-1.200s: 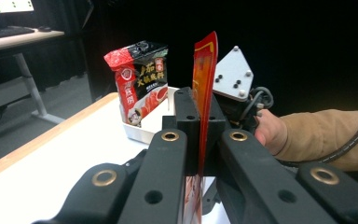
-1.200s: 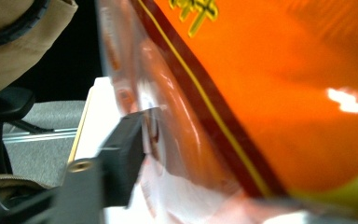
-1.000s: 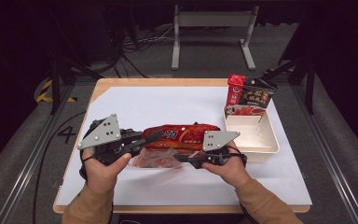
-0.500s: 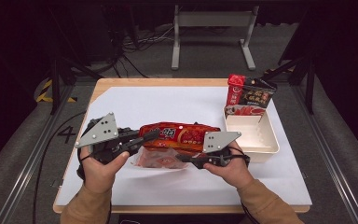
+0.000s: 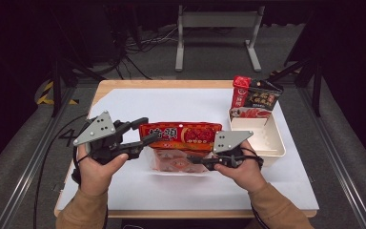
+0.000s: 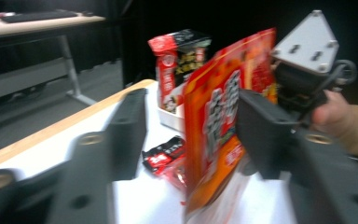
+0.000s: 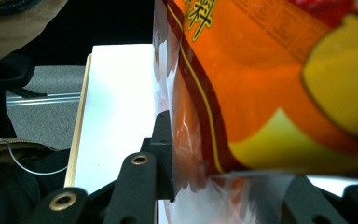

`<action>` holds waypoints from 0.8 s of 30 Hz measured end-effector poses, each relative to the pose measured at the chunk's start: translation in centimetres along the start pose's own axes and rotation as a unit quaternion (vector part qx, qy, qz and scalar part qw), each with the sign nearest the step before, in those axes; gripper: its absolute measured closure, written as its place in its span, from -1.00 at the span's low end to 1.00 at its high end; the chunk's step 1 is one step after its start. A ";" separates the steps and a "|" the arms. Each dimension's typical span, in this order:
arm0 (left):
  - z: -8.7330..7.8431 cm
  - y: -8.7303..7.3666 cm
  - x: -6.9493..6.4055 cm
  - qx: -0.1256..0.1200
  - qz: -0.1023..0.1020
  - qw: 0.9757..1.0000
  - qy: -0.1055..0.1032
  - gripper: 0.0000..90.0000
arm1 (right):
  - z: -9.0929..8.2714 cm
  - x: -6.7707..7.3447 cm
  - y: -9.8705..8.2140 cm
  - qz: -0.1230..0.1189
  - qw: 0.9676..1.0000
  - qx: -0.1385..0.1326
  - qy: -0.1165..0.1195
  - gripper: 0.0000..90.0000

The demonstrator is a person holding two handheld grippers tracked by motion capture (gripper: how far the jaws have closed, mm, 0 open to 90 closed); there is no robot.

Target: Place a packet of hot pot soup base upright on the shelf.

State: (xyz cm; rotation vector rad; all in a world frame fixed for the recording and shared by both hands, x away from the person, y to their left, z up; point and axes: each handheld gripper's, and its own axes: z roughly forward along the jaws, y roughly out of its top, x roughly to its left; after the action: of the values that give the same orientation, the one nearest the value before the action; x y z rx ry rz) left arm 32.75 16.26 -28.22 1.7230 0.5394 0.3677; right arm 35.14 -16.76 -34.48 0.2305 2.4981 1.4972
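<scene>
1. In the high view, the bag [image 5: 181, 135] is hanging lengthwise above the white sheet [image 5: 171, 102], in the middle of the table between the two hands, with a clear packet [image 5: 174, 162] lying under it.
   - The left gripper [image 5: 145, 131] is pointing at the bag's left end. Its jaws have just been opening and are now standing spread, with that end between them but not pinched.
   - The right gripper [image 5: 198, 160] is reaching in from the bag's lower right, and its hand is resting low near the table's front edge.
   - Both forearms are coming in level from below.
   - A tray [image 5: 272, 145] is sitting to the right, with a pouch [image 5: 255, 98] standing at its far end.
   - The step in hand looks like a handover, with the left letting go and the right taking the bag alone.

2. In the left gripper view, the bag is standing on edge, just beside the right jaw and well apart from the left one.
   - A small dark packet [image 6: 163, 156] is lying on the sheet beyond.
   - The next move probably calls for the left hand to back straight off so that neither jaw is dragging the film.

3. In the right gripper view, the jaws are pinching the bag at its clear lower seam, and one pad [image 7: 163, 149] is pressing flat on the film.
   - This grip is thin, so the right hand will likely need to stay firm and move slowly if it is carrying the bag toward the tray.
</scene>
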 end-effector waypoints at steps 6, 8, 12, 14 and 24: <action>-0.1 -0.9 1.3 0.021 -0.010 0.999 0.024 -0.47 | -1.4 -0.3 0.5 0.013 1.000 -0.010 -0.011 0.56; -0.2 -1.0 1.5 0.023 -0.010 0.999 0.028 -0.54 | -2.1 -0.4 0.7 0.019 1.000 -0.015 -0.017 0.56; -0.4 -1.8 2.3 0.036 -0.017 0.998 0.038 -0.58 | -3.7 -0.9 1.2 0.027 0.999 -0.022 -0.032 0.56; -0.4 -2.1 2.5 0.042 -0.018 0.998 0.044 -0.58 | -4.4 -1.3 1.6 0.029 0.999 -0.022 -0.039 0.56; -0.8 -4.3 4.5 0.076 -0.026 0.994 0.079 -0.60 | -7.9 -3.0 3.4 0.040 0.996 -0.011 -0.080 0.56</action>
State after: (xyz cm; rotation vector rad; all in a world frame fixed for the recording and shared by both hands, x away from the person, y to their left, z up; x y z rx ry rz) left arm 35.45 20.01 -32.42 1.8315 0.7425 0.4363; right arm 36.00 -22.62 -27.57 0.4340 2.3713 1.4711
